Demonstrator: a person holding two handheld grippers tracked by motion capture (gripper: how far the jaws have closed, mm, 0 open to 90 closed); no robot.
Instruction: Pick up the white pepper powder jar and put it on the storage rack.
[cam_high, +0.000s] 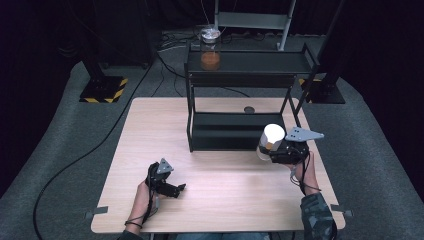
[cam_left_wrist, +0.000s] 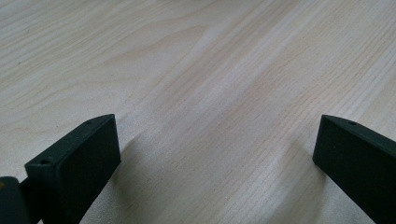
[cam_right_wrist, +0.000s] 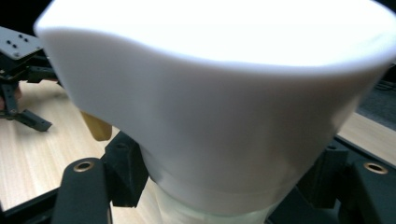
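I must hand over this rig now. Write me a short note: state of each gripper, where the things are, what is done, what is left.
Right gripper: shut on the white-lidded jar, held above the table by the rack's right front corner.
Left gripper: open, holding nothing, low over the table's near left.
Second jar, with orange contents, stands on the rack's top shelf at the left.
Done: jar gripped and lifted.
Left: probably place it on the rack; which shelf is unclear.

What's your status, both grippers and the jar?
Right gripper shut on white-lidded jar, held beside the black shelf rack. Left gripper open, low over the table. Second jar on the rack's top shelf.
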